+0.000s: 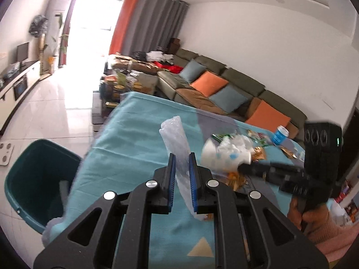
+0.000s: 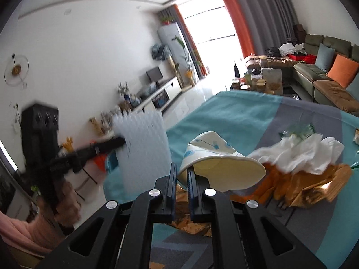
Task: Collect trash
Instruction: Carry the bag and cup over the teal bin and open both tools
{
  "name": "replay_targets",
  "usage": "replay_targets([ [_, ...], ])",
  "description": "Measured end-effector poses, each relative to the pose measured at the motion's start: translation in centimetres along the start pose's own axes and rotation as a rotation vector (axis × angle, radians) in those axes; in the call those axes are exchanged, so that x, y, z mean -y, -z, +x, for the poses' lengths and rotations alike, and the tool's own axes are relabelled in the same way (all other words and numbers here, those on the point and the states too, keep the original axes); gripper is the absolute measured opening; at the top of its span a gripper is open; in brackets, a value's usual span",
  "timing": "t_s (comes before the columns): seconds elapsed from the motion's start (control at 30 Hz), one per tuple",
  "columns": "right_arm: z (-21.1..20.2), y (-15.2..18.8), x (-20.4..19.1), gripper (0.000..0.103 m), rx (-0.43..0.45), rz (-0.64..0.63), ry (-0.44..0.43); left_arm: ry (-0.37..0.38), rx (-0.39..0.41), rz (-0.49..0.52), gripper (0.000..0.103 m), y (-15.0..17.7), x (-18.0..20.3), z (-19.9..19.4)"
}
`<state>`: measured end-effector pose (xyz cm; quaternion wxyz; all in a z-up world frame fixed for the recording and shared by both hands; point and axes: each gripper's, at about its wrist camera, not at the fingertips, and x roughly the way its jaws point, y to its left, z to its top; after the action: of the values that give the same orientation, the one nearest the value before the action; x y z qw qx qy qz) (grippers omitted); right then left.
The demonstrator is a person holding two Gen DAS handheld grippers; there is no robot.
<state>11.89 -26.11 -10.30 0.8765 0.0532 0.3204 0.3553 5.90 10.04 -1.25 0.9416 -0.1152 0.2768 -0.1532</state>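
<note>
A: What was held by the left tool [image 1: 181, 163]?

B: A strip of bubble wrap [image 1: 176, 139] was pinched between its pads, with the long axis standing nearly upright above the teal cloth on the counter [image 1: 139, 121]. The bin [image 1: 33, 179] was seen on the floor past the counter's left edge, to the left of and below that tool, well apart from the right tool.

A: And the right tool [image 2: 181, 174]?

B: It was closed on the rim of a paper cup [image 2: 215, 154], which was tipped on its side with the mouth toward the camera. Tissue [image 2: 305, 154] and gold wrappers [image 2: 314, 186] were left in a heap just right of the cup, near the counter's middle.

A: Which load was nearer the bin?

B: The bubble wrap, it was judged. A swing leftward over the edge would be needed, while the cup would have to be carried across the whole width of the counter.
</note>
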Motion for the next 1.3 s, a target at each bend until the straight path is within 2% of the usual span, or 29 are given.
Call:
replay_targets([
  [0.13, 1.1, 0.5, 0.1, 0.008, -0.034, -0.007, 0.018, -0.037, 0.018, -0.02, 0.012, -0.4, -1.1, -0.9],
  [0.4, 1.2, -0.7, -2.0, 0.008, 0.007, -0.08, 0.027, -0.091, 0.052, -0.048, 0.012, -0.9, -3.4, -2.6],
  [0.73, 4.5, -3.2, -6.4, 0.008, -0.019, -0.178, -0.085, -0.193, 0.07, -0.101, 0.012, -0.3, -6.5, -5.4],
  [1.03, 9.1, -4.8, -10.3, 0.008, -0.088, -0.218, -0.201, -0.289, 0.086, -0.157, 0.012, 0.5, -10.6, -8.5],
  [1.3, 12.3, -5.4, -13.2, 0.008, -0.14, -0.248, -0.255, -0.353, 0.084, -0.207, 0.012, 1.6, -13.9, -10.2],
])
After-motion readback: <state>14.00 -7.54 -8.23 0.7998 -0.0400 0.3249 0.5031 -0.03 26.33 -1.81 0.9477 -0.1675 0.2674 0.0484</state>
